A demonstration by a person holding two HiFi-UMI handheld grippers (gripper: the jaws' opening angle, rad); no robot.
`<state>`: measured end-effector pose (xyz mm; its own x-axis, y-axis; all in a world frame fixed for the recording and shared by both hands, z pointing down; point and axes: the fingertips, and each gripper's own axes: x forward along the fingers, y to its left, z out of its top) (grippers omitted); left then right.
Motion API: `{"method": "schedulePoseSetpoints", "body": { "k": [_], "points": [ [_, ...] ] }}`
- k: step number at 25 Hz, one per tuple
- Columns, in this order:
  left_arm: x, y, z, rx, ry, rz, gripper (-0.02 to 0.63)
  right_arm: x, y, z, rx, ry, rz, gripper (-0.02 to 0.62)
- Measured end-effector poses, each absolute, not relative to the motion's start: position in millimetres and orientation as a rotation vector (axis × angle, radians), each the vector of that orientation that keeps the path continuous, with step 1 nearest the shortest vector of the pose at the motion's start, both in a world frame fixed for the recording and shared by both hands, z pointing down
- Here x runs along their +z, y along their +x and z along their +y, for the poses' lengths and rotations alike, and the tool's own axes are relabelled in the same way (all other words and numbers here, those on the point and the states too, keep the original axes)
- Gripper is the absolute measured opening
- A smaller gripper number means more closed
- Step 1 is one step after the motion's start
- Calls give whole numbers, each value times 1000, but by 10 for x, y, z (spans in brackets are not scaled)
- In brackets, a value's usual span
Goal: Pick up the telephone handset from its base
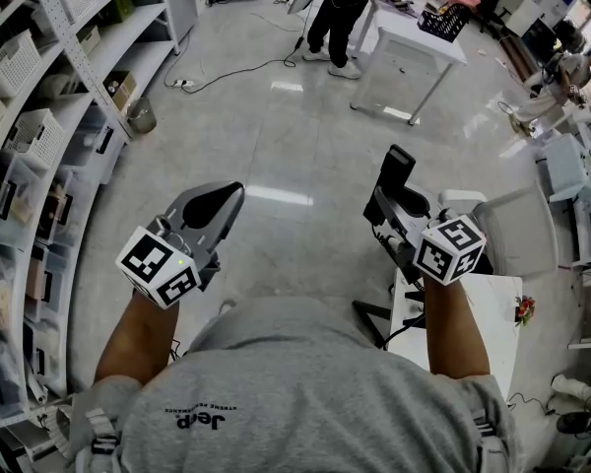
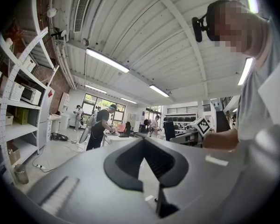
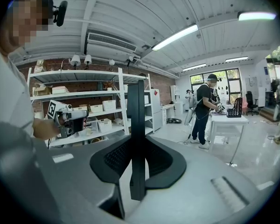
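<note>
Holding the handset (image 3: 136, 111) upright in mid-air, clamped in the right tool (image 1: 392, 203), left tool (image 1: 229, 197) closed on nothing, no base in view; seemingly lifted already, needing only a steady grip next.

From where I stand, the floor (image 1: 305, 156) lies wide open ahead of the left hand-held gripper (image 1: 231, 193) and the right hand-held gripper (image 1: 392, 193). Shelving (image 1: 49, 136) walls the left side. A white tabletop (image 1: 497, 308) sits below the right forearm. Well beyond, a person (image 1: 340, 8) stands at a farther tabletop (image 1: 414, 37), with a cable (image 1: 236, 72) lying across the floor there.
</note>
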<state>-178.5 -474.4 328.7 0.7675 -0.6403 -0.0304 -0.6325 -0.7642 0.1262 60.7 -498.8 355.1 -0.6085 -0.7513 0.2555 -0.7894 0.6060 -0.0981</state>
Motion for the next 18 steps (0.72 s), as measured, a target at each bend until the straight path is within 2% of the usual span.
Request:
{"method": "schedulePoseSetpoints", "body": {
  "k": [18],
  "points": [
    [3257,-1777,-4709,-117,2854,-1024,51,3521,621,-4946,277,1278,-2643,78]
  ]
}}
